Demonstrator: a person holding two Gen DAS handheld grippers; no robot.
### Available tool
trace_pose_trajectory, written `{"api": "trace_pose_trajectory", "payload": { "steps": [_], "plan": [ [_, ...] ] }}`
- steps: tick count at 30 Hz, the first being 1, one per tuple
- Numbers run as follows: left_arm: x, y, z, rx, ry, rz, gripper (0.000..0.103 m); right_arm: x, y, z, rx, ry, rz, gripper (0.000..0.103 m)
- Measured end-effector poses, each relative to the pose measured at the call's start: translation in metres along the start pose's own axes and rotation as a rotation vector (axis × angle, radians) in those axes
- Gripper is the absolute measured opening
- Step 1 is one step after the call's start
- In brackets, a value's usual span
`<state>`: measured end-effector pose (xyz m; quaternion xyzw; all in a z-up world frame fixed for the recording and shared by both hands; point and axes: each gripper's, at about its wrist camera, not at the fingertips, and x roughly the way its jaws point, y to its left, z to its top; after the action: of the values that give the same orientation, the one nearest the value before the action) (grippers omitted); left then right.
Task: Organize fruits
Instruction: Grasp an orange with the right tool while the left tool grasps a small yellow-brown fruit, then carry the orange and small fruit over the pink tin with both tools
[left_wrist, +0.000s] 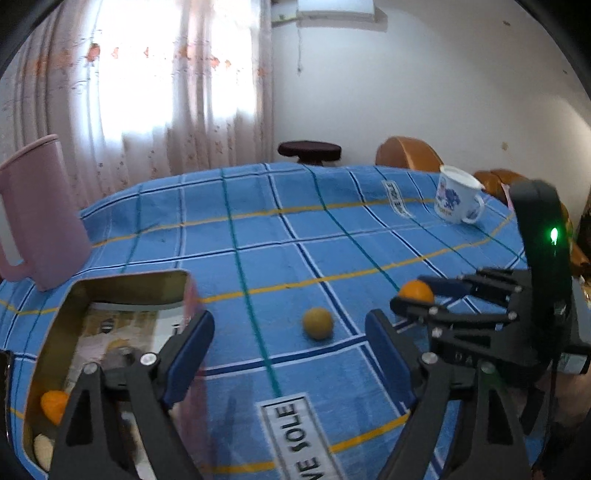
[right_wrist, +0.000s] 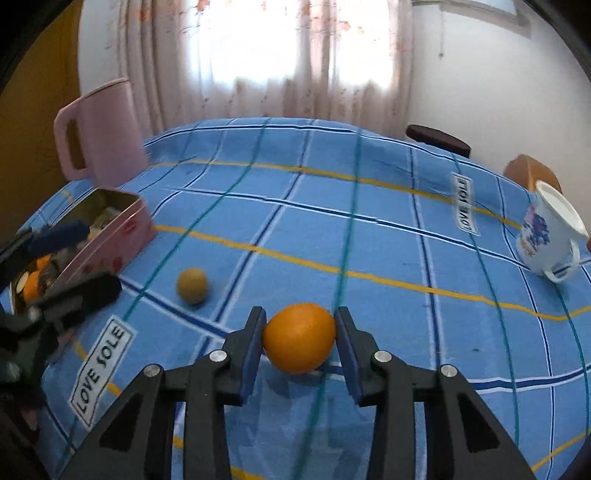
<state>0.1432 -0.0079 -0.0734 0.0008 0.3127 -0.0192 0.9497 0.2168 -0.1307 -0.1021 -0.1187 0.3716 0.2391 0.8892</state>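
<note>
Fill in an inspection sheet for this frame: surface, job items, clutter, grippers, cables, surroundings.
Surface: blue plaid tablecloth.
Job's things: orange between the right gripper's pads; yellowish fruit loose on the cloth; pink tin open, with fruit inside.
Clutter: pink pitcher; printed white mug.
Grippers: right gripper shut on the orange; left gripper open, empty.
Cables: nothing seen.
Surroundings: curtained window, dark stool, brown chairs.

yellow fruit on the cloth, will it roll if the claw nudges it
Probably: the yellow fruit looks round and sits loose on the flat cloth, nothing touching it. Its matte skin suggests a fair grip, though blur hides detail.
</note>
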Motion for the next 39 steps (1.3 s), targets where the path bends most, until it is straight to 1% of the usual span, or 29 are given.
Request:
{"api": "trace_pose_trajectory", "payload": {
  "steps": [4,7,9,10,11,13,15,16,17,19,22,25,31,39],
  "plan": [
    [0.021,-0.009,0.004,0.014,0.058,-0.016,0.077,-0.002,-0.015,0.0,0.046,-0.012,-0.002,0.04],
    [0.037,-0.013,0.006,0.016,0.104,-0.025,0.064,-0.005,-0.019,0.0,0.06,-0.027,0.008,0.04],
    [0.047,-0.013,0.007,0.016,0.137,-0.021,0.062,-0.006,-0.017,0.0,0.056,-0.033,0.007,0.04],
    [0.051,-0.014,0.008,0.019,0.148,-0.02,0.059,-0.006,-0.015,0.0,0.049,-0.036,0.003,0.04],
    [0.056,-0.014,0.008,0.013,0.164,-0.032,0.053,-0.007,-0.014,0.0,0.044,-0.038,0.002,0.04],
    [0.063,-0.013,0.008,-0.005,0.193,-0.048,0.047,-0.007,-0.012,0.0,0.037,-0.041,-0.001,0.04],
    [0.068,-0.013,0.008,-0.017,0.213,-0.059,0.045,-0.007,-0.012,0.0,0.037,-0.041,0.001,0.04],
    [0.07,-0.013,0.008,-0.024,0.216,-0.067,0.042,-0.006,-0.013,0.0,0.038,-0.039,0.003,0.04],
    [0.071,-0.014,0.008,-0.023,0.22,-0.072,0.035,-0.005,-0.014,0.0,0.04,-0.035,0.004,0.04],
    [0.075,-0.017,0.005,-0.009,0.249,-0.069,0.028,-0.005,-0.014,0.0,0.039,-0.031,0.007,0.04],
    [0.075,-0.018,0.006,-0.006,0.249,-0.077,0.028,-0.005,-0.013,0.0,0.035,-0.033,0.008,0.04],
    [0.071,-0.016,0.005,-0.019,0.236,-0.099,0.028,-0.009,-0.013,-0.001,0.038,-0.053,0.011,0.04],
    [0.055,-0.014,0.007,-0.025,0.16,-0.117,0.028,-0.022,-0.009,-0.002,0.023,-0.113,0.018,0.04],
    [0.037,-0.017,0.009,-0.012,0.06,-0.081,0.028,-0.028,-0.008,-0.003,0.011,-0.149,0.02,0.04]
  ]
}}
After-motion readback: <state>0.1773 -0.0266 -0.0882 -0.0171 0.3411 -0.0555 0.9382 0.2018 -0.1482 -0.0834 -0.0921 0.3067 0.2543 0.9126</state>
